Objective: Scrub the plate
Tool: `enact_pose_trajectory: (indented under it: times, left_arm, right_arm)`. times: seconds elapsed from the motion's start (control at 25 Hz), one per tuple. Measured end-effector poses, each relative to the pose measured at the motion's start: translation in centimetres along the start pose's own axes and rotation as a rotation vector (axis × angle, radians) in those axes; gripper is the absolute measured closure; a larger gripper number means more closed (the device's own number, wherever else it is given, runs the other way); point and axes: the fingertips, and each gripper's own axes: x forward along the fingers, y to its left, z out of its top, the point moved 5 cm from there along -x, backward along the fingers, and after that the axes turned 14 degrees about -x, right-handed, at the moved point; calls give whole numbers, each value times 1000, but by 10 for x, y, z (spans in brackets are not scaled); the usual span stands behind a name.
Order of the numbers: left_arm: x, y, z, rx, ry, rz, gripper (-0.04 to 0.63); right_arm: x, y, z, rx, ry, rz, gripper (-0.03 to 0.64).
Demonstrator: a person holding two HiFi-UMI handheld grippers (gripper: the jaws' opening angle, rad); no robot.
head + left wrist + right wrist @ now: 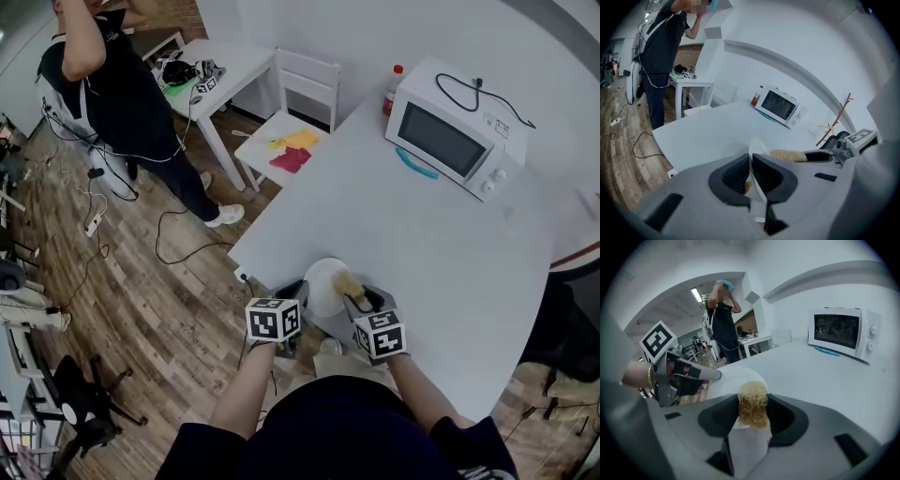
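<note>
Left claw (751, 157) clamped on rim of white plate (323, 281), lower centre, at near edge of bench (422, 225). Right claw (753, 397) clenched on fibrous scrubber (752, 412), over plate (contact unclear). Scrubbing seemingly just starting; plate face still to do.

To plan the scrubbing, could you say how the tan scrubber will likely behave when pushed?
The scrubber looks like loose tangled fibres, so probably soft and light. Pinched in the right gripper, it bulges, so likely squashes on the plate.
</note>
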Motion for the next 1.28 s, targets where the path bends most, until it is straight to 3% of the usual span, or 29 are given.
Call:
enact_pose_trajectory:
  times: [0.36, 0.56, 0.84, 1.12, 1.28]
  left_arm:
    - [0, -4, 5, 64, 7, -6, 558]
    - [0, -4, 5, 74, 8, 0, 560]
    - [1, -3, 5, 75, 12, 14, 558]
    - [4, -3, 7, 69, 13, 25, 558]
    - [5, -3, 7, 71, 12, 34, 558]
  right_arm:
    - [9, -9, 13, 24, -21, 11, 437]
    - [16, -6, 35, -20, -50, 23, 437]
    - [20, 13, 62, -51, -117, 107, 437]
    - [14, 30, 58, -101, -116, 161, 437]
    - [10, 32, 50, -68, -110, 170, 437]
